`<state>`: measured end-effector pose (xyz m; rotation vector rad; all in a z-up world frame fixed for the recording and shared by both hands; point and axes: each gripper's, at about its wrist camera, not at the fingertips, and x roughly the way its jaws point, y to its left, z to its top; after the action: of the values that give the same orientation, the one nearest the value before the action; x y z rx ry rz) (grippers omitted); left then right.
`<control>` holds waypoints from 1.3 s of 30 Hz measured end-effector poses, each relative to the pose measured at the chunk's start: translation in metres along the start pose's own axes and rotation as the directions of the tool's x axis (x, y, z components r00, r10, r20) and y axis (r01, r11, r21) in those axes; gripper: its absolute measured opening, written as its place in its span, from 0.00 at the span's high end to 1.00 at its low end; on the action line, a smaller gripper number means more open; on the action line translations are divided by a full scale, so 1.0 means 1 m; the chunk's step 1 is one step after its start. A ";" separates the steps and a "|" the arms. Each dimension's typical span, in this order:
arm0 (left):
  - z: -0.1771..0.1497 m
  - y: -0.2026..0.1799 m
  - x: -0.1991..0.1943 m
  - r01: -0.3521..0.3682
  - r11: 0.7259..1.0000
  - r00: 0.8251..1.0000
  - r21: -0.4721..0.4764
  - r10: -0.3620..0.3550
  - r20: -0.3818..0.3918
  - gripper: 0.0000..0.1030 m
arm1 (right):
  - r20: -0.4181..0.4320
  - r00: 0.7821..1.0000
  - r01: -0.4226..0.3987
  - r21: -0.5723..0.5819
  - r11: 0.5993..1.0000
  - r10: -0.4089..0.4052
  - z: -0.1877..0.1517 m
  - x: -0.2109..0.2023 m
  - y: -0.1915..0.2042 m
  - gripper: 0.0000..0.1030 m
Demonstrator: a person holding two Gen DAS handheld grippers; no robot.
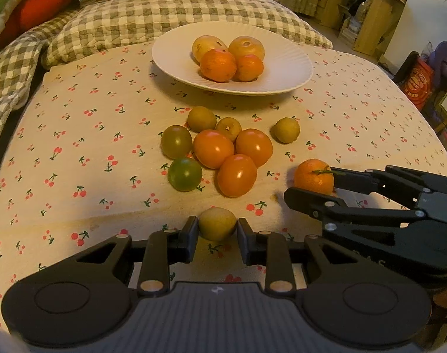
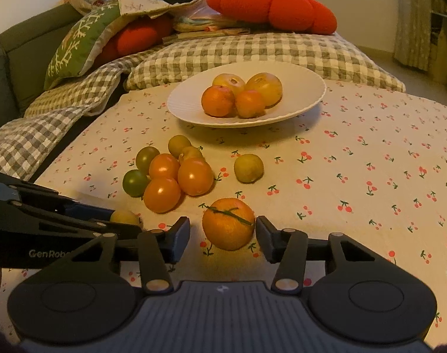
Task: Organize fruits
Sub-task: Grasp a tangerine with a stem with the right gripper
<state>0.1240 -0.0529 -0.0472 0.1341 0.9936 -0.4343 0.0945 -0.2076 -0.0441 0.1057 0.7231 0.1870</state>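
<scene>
Between the left claw's (image 1: 217, 232) pads sits a small yellow-green fruit (image 1: 217, 224), pinched from both sides on the cherry-print surface (image 1: 76, 135). Just to its right, the right claw (image 2: 223, 232) is spread around a stemmed orange (image 2: 228, 227), one pad at its edge, the other apart. Beyond lie loose tomatoes (image 1: 213, 148), then a white plate (image 1: 294, 67) holding four fruits.

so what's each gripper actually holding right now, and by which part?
Left gripper: shut on the small yellow-green fruit, pads on its two sides. Right gripper: holds nothing; the orange sits between its jaws, a gap visible on the left side.
</scene>
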 end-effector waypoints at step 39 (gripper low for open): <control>0.001 -0.003 -0.002 -0.067 0.997 0.998 0.035 0.066 0.025 0.77 | 0.042 0.995 0.092 0.065 0.994 -0.095 0.004 -0.007 0.003 0.67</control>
<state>0.1228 -0.0554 -0.0450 0.1938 0.9557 -0.3922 0.0917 -0.2060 -0.0362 0.1357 0.6875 0.0720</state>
